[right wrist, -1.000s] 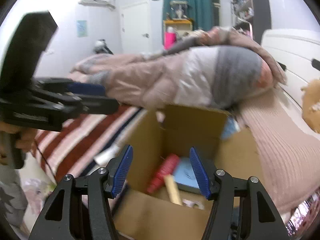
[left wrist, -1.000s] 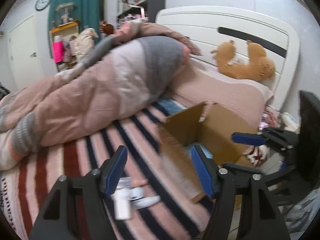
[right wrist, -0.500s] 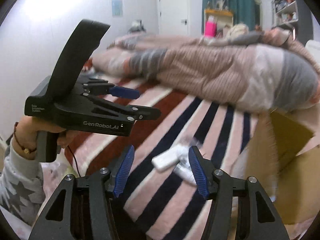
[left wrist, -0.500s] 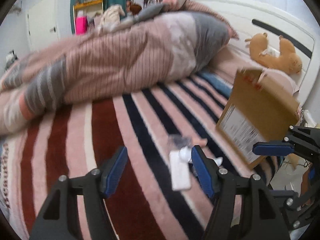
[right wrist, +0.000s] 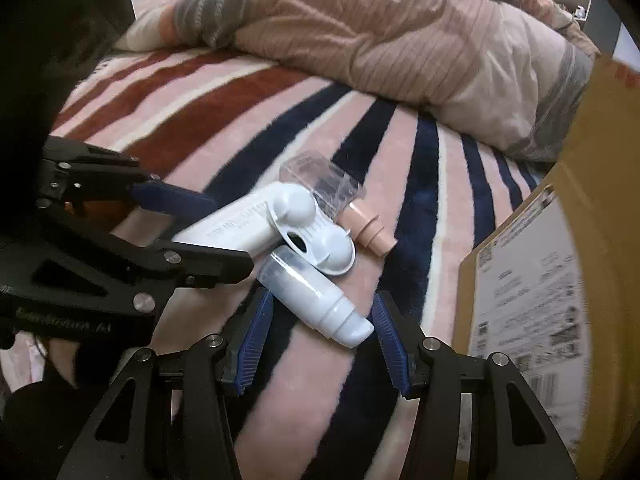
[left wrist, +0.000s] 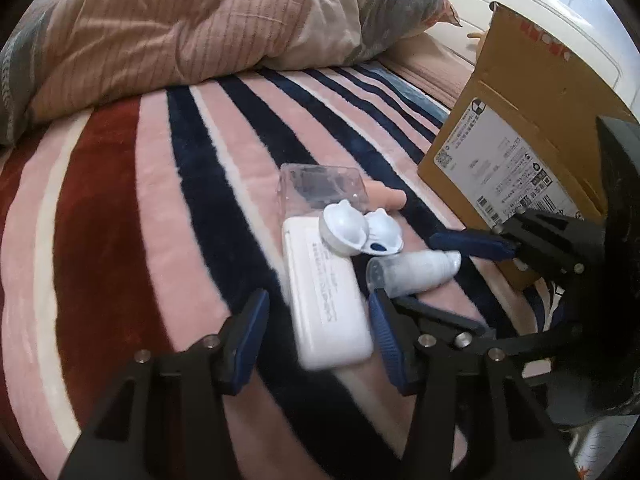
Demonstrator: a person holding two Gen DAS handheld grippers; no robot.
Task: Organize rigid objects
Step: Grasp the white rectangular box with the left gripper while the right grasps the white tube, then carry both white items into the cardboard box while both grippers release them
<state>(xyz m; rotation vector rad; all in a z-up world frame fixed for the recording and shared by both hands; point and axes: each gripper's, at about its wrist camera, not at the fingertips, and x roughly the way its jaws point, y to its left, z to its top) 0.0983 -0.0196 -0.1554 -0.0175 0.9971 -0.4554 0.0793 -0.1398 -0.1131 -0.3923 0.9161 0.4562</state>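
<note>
A small heap of rigid objects lies on the striped blanket (left wrist: 132, 184), beside the cardboard box (left wrist: 532, 92). The left gripper (left wrist: 316, 320) hangs low over the near end of the white rectangular case (left wrist: 326, 300), its blue-padded jaws spread wide with the case between them, not clamped on it. Grey print runs along the top of the case, too small to read. A white double-cup lens case (left wrist: 360, 232) rests on the far end of the white case, touching the clear plastic box (left wrist: 320, 188) behind it, and a beige ribbed stopper (left wrist: 390, 198) lies just beside. The right gripper (right wrist: 320, 328) has its jaws apart on either side of the white pump bottle (right wrist: 316, 296), which lies on its side, nozzle end toward the camera. The box carries a white shipping label (left wrist: 504, 168) with a QR code, barcodes and small blurred text. On the left tool's body, seen from the right wrist, pale lettering is smeared and unreadable. A rumpled pink and grey quilt (right wrist: 400, 36) lies behind.
</note>
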